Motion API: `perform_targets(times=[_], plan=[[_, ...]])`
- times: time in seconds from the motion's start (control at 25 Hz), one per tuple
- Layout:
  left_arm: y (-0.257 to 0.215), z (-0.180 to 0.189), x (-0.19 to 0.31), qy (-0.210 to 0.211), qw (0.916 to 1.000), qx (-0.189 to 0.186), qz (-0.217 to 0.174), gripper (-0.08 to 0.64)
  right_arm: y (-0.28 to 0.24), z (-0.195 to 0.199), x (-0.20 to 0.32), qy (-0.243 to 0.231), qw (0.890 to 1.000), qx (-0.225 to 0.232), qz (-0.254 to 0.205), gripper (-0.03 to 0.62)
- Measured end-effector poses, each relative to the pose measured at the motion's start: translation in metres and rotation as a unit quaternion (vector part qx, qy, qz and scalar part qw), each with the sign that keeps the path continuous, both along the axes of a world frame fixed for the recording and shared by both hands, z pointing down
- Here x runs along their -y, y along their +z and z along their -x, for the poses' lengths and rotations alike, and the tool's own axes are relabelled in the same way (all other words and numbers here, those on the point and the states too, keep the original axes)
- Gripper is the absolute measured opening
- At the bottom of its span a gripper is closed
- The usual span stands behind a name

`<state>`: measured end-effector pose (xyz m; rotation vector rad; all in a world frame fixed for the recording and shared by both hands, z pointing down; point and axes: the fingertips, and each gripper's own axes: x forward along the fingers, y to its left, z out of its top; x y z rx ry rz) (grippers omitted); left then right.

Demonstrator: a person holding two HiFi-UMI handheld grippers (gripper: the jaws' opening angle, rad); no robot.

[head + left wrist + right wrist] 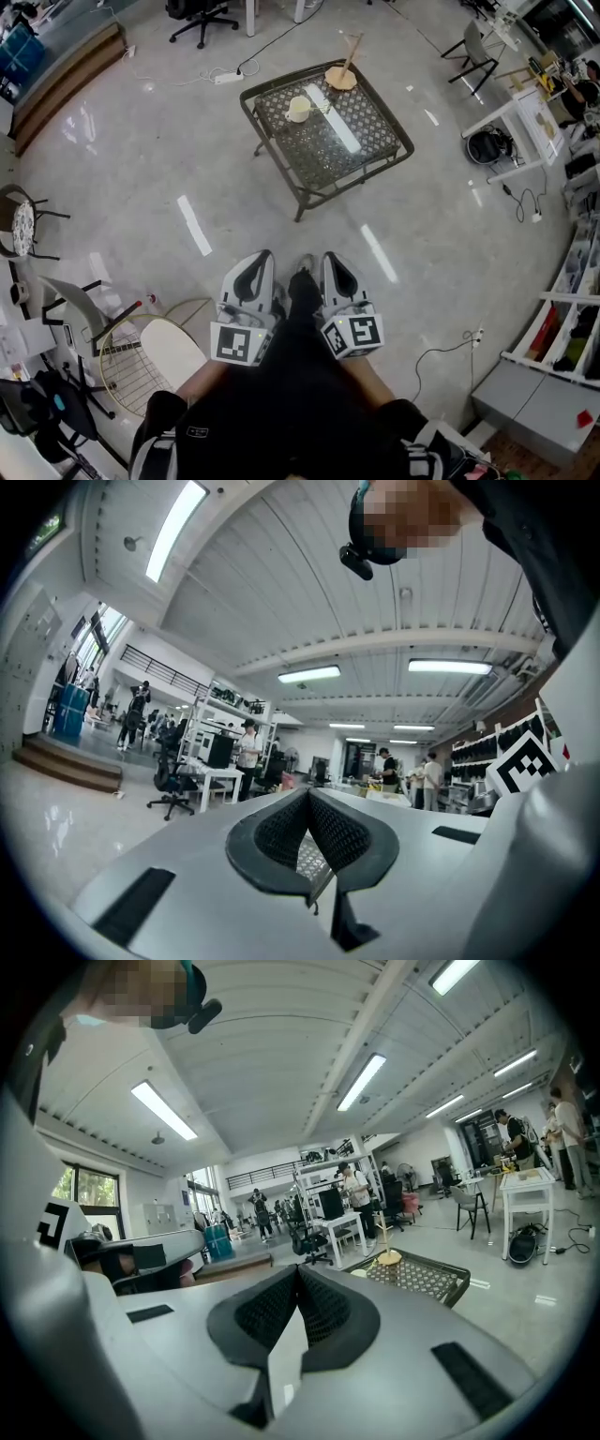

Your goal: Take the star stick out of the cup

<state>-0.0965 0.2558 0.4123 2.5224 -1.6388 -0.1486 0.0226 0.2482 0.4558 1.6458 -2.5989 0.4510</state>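
A low table [375, 159] with a metal lattice top stands on the floor ahead of me. On its far edge sits a tan round holder [340, 79] with a wooden stick [352, 52] leaning up out of it; its tip is too small to make out. A cream cup [298, 109] stands to the holder's left. In the right gripper view the holder [388, 1258] and stick [382, 1234] show small on the table [441, 1283]. My left gripper [257, 262] [308, 795] and right gripper [335, 262] [298, 1269] are held close to my body, far from the table. Both are shut and hold nothing.
A power strip [228, 78] with cables lies on the floor behind the table. An office chair [200, 17] stands beyond it. A wire chair [150, 352] is at my left, white desks [525, 117] and shelves [572, 319] at my right. People stand at desks far back.
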Motion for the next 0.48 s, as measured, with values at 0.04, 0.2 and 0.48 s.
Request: perform_targets(times=[0.04, 0.2, 0.48], plan=[[0.003, 0.001, 0.004, 0.0, 1.0, 0.0, 0.004, 0.015, 0.002, 0.001, 0.005, -0.001, 1.0, -0.001, 0.002, 0.009], [0.009, 0.002, 0.036, -0.002, 1.0, 0.005, 0.007, 0.015, 0.01, 0.006, 0.04, -0.007, 1.0, 0.005, 0.007, 0.009], [0.007, 0.002, 0.121, -0.016, 0.9995, 0.025, 0.004, 0.015, 0.008, 0.01, 0.134, -0.026, 1.0, 0.013, -0.004, 0.009]])
